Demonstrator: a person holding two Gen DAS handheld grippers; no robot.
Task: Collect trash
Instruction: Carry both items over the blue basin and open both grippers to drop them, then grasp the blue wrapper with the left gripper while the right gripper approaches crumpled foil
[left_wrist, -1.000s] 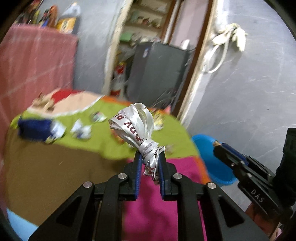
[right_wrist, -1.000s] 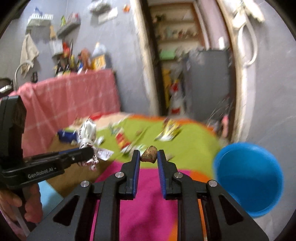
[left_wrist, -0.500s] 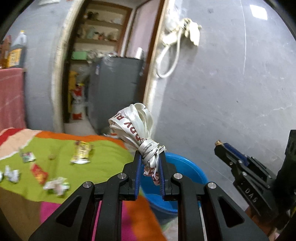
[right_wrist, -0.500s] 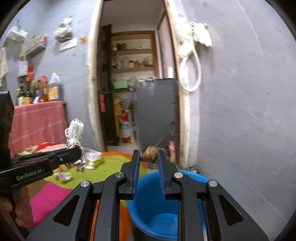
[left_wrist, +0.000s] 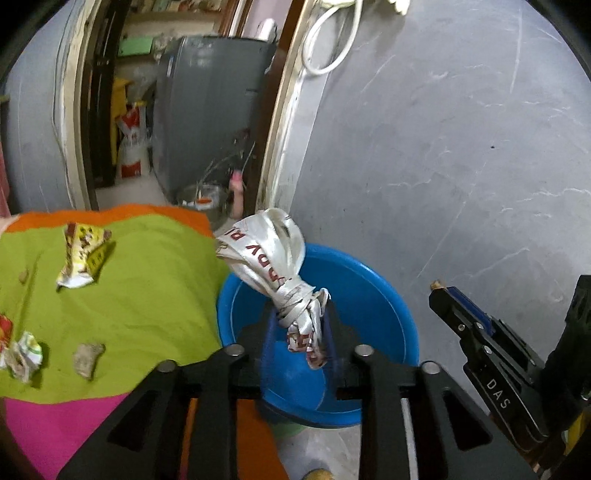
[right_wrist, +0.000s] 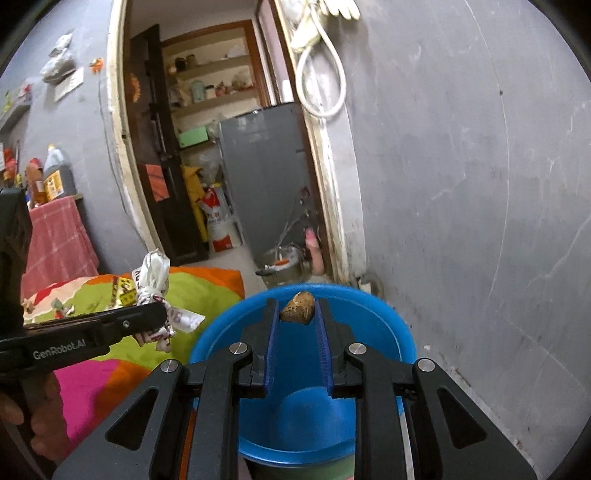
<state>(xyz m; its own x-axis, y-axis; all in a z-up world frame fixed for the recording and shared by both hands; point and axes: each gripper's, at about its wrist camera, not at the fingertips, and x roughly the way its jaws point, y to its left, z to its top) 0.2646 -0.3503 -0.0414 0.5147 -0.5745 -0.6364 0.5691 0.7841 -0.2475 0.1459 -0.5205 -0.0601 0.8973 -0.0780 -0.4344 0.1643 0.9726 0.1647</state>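
Knotted wrapper: a white plastic wrapper with red lettering (left_wrist: 275, 275), tied into a bundle, hangs over the near rim of the round blue plastic tub (left_wrist: 369, 275).
Left gripper (left_wrist: 299, 334): jaws opening, the wrapper's tail between them and, as far as I can see, no longer squeezed.
Brown lump: one small brown crumpled scrap (right_wrist: 297, 313) above the tub's far half.
Right gripper (right_wrist: 297, 317): pressed together on the lump, pinching it at the tips.
Risk: the wrapper sits close to the tub's bed-side rim, so it could catch the edge and tip onto the bed; the knot may also snag on a pad.
Count in the left wrist view: one tub; on the green bedcover (left_wrist: 147, 288), one yellow wrapper (left_wrist: 83, 254), one tan scrap (left_wrist: 86, 358), and crumpled bits at the left edge, number unclear.
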